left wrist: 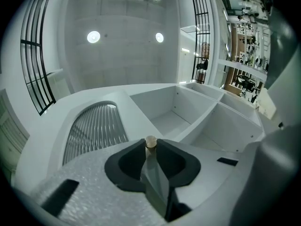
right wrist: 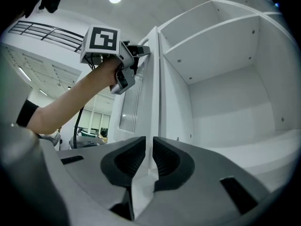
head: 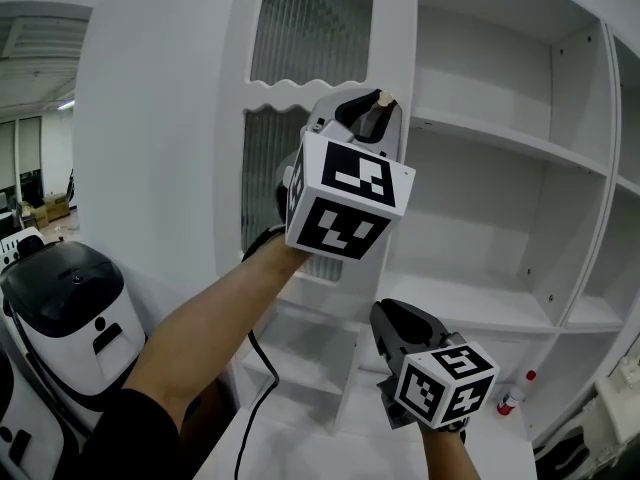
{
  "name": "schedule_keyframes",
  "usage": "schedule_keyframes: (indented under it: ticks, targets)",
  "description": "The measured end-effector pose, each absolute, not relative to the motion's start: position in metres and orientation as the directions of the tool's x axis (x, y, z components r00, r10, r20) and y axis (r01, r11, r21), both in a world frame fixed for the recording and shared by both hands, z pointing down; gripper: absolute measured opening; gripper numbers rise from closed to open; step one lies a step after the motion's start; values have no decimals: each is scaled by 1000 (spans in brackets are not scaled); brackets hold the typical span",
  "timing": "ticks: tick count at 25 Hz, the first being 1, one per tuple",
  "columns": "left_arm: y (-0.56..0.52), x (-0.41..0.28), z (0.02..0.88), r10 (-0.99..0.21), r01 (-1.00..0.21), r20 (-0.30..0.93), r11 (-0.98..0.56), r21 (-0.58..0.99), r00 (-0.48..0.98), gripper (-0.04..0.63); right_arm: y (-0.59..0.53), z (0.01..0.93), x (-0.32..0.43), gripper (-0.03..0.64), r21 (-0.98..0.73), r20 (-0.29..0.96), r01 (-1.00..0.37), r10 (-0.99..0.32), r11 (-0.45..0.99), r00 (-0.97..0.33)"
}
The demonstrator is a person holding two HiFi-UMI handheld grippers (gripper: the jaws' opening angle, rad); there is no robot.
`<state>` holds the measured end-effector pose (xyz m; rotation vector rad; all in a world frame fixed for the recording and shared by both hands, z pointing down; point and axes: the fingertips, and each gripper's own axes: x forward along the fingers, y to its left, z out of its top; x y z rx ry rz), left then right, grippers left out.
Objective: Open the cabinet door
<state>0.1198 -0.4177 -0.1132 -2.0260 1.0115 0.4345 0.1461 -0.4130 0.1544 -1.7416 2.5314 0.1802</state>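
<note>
The white cabinet door (head: 398, 38) stands swung out, with a ribbed glass panel (head: 310, 23) in its arched frame. My left gripper (head: 377, 108) is raised at the door's free edge and shut on the small wooden knob (head: 386, 98); in the left gripper view the knob (left wrist: 150, 141) sits pinched at the tips of the left gripper (left wrist: 150, 148), beside the ribbed panel (left wrist: 94, 128). My right gripper (head: 384, 316) is lower, near the door's edge. In the right gripper view the right gripper (right wrist: 150, 147) shows a narrow gap lined up with the door's edge (right wrist: 154, 93), and nothing is pinched.
Open white shelves (head: 505, 138) fill the cabinet to the right. A white and black machine (head: 70, 308) stands at the lower left. A small bottle with a red cap (head: 513, 396) lies on the floor at the right. A black cable (head: 262, 368) hangs under my left arm.
</note>
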Motion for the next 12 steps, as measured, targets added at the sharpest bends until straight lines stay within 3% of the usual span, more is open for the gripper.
schedule_keyframes:
  ticks: [3, 12]
  targets:
    - [-413, 118, -115, -500, -781, -602, -359, -511, 623, 77, -415, 158, 145, 87, 56, -109, -926, -920, 373, -377]
    - [-404, 112, -115, -500, -780, -598, -384, -495, 626, 77, -426, 172, 135, 129, 27, -74, -889, -886, 458, -458]
